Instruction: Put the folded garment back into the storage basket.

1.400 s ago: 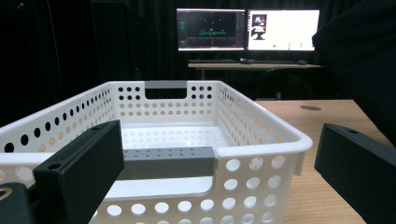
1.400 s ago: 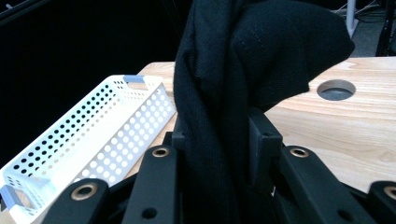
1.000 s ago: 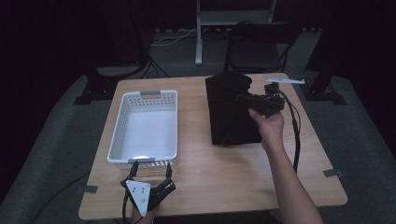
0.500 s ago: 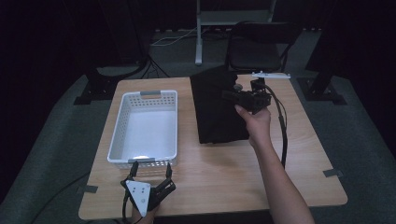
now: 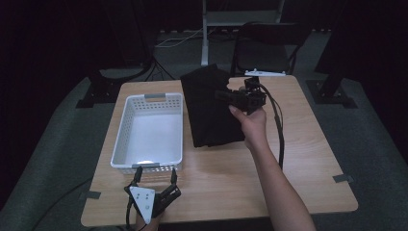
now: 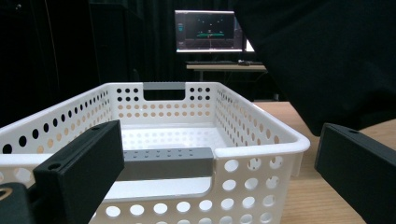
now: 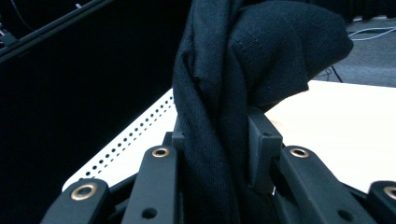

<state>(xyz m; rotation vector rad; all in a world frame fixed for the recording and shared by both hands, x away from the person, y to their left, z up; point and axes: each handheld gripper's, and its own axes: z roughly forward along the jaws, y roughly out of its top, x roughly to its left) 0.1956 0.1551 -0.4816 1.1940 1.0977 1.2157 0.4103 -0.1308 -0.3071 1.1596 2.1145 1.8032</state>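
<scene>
Leftward moved black cloth point(image 5: 211, 110) nears white basket point(image 5: 149, 132) (bare inside).

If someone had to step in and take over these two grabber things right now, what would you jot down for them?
Right gripper: shut on the black cloth, fingers pinching a bunched fold, cloth lifted and hanging over the table just right of the basket.
Left gripper: open, holding nothing, at the table's near edge, pointing at the basket's near end.
Basket: white, nothing in it.
Done: cloth picked up.
Left, most likely: carry the cloth over the basket, lower it in and let go. The left gripper could steady the basket if it slides.
</scene>
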